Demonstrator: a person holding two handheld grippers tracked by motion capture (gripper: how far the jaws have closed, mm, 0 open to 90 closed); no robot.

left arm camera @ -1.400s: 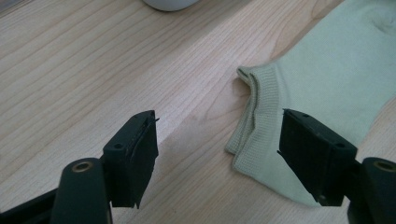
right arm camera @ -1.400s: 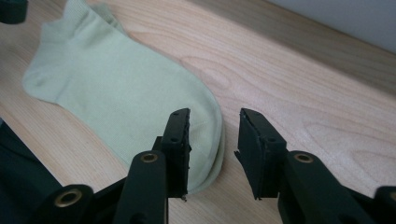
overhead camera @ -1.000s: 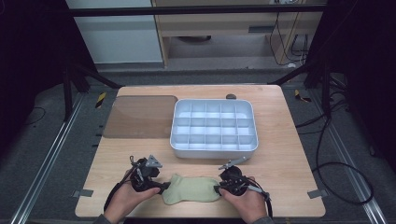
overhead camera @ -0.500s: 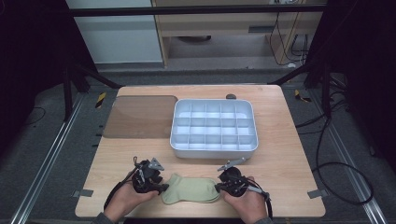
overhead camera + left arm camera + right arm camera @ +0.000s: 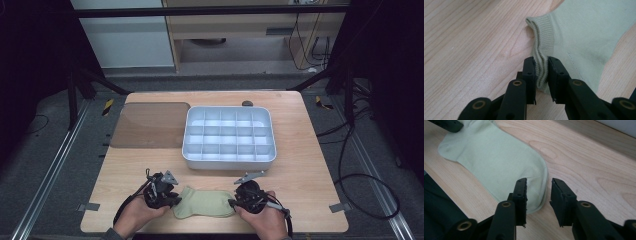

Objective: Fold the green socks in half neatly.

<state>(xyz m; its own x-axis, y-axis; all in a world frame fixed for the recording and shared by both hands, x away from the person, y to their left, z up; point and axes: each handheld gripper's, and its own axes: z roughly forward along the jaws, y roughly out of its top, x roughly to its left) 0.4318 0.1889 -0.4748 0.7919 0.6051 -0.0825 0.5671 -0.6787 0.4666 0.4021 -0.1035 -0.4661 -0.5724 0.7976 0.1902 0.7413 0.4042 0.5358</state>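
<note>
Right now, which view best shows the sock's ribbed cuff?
The left gripper view: the ribbed cuff fills the middle, pinched between the left hand-held gripper jaws. The high view shows the sock small, its ribbing unreadable. The right gripper view shows the toe end; the cuff lies far off.

Left hand-held gripper (image 5: 541, 72) jaws just closing to a pinch, right hand-held gripper (image 5: 539, 195) jaws just opening.
</note>
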